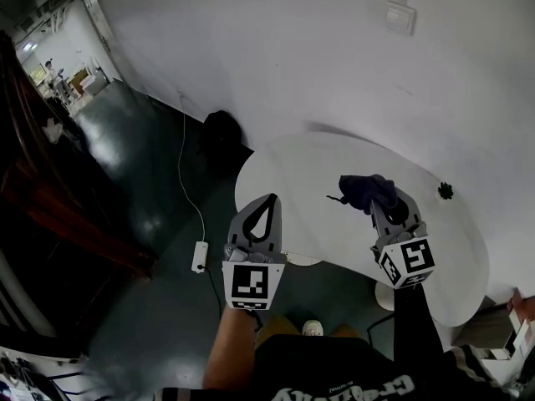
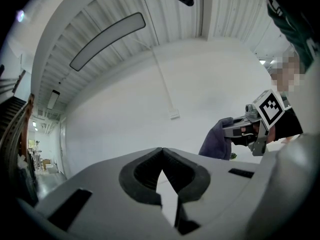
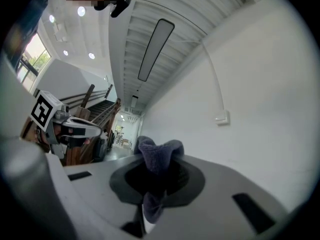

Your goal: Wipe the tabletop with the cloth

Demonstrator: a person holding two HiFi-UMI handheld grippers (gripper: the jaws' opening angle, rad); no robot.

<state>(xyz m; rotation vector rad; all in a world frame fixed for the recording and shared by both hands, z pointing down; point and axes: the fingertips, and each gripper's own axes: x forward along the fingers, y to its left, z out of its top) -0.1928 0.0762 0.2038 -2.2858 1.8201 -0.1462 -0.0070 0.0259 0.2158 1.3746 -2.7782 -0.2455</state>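
The right gripper (image 1: 379, 200) is clamped on a dark blue cloth (image 1: 361, 188), which bunches up out of its jaws and hangs over the middle of the white table (image 1: 309, 170), toward the near edge; whether the cloth touches the top cannot be told. The left gripper (image 1: 271, 199) sits at the table's near left edge, its jaws together at the tips with nothing between them. A small dark object (image 1: 445, 190) lies near the table's right edge. A white power strip (image 1: 199, 257) rests on the floor.
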